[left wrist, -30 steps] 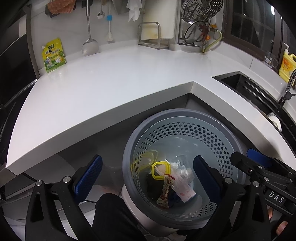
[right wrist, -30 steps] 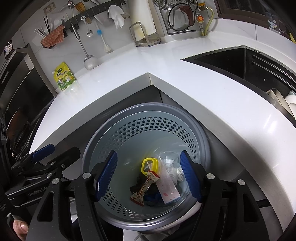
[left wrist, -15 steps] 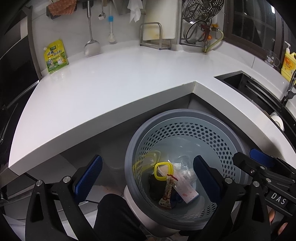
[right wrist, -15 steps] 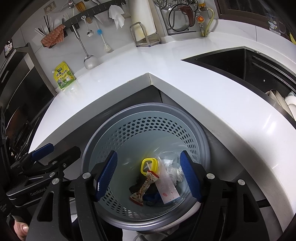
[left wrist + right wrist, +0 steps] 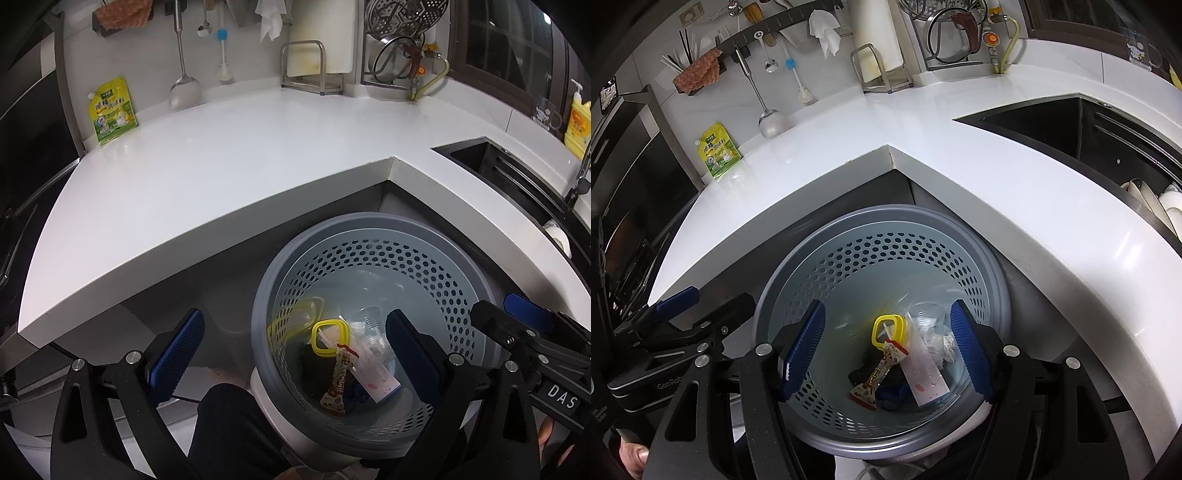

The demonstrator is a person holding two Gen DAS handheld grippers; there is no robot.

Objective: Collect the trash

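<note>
Both my hand-held grippers, left (image 5: 291, 356) and right (image 5: 886, 350), hang wide and empty over the bin (image 5: 849, 441); trash (image 5: 925, 380) lies at its bottom; light, crumply, slippery wrappers, I'd pinch an edge

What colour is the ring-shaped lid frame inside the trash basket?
Yellow lid frame; it shows best in the right wrist view.
</note>
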